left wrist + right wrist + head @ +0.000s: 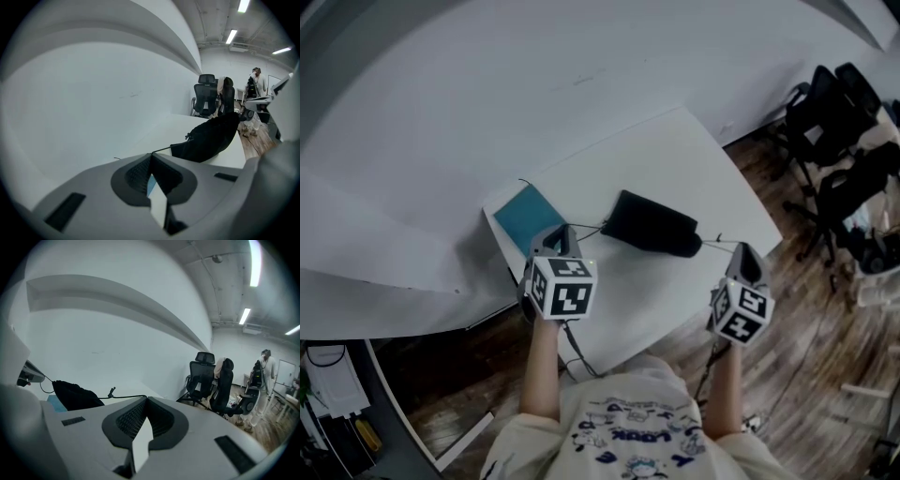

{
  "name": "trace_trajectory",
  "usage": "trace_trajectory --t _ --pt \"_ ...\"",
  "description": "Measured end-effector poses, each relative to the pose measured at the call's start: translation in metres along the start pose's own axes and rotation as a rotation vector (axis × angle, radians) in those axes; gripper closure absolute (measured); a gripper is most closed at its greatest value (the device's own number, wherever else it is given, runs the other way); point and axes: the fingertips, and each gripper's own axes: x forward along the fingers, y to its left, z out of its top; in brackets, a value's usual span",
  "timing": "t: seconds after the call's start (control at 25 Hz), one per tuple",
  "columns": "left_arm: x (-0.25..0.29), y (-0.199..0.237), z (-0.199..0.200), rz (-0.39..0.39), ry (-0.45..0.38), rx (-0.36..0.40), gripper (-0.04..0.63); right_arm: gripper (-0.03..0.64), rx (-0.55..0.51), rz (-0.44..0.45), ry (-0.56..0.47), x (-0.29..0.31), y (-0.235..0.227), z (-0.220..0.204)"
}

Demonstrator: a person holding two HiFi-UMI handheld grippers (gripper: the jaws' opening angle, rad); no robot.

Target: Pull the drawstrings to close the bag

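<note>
The left gripper (pixel 151 154) is clamped on a thin drawstring (pixel 163 149), which is stretched to the black bag (pixel 208 138) on the white worktop (pixel 164 126).

Black bag (pixel 652 225) lying on white table (pixel 675 155), drawstrings (pixel 129 396) apparently taut

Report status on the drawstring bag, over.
Left gripper shut on left drawstring, right gripper shut on right drawstring. Black bag between them over the table. Teal pad by left gripper, nothing blocking.
</note>
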Motion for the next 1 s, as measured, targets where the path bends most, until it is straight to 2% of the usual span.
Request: trace_trajectory --t 0.2,0.64,1.0 --pt "-0.006 0.014 0.001 0.068 0.0 0.017 0.592 0.612 -0.013 -0.033 -0.017 -0.004 -0.007 0.01" --pt "-0.012 0.038 -0.013 0.126 0.025 -0.105 0.592 0.612 0.008 -0.113 -0.01 -0.006 -0.03 0.011" --pt "-0.014 0.056 -0.024 0.182 0.051 -0.144 0.592 0.612 0.011 -0.154 0.0 -0.009 -0.04 0.01"
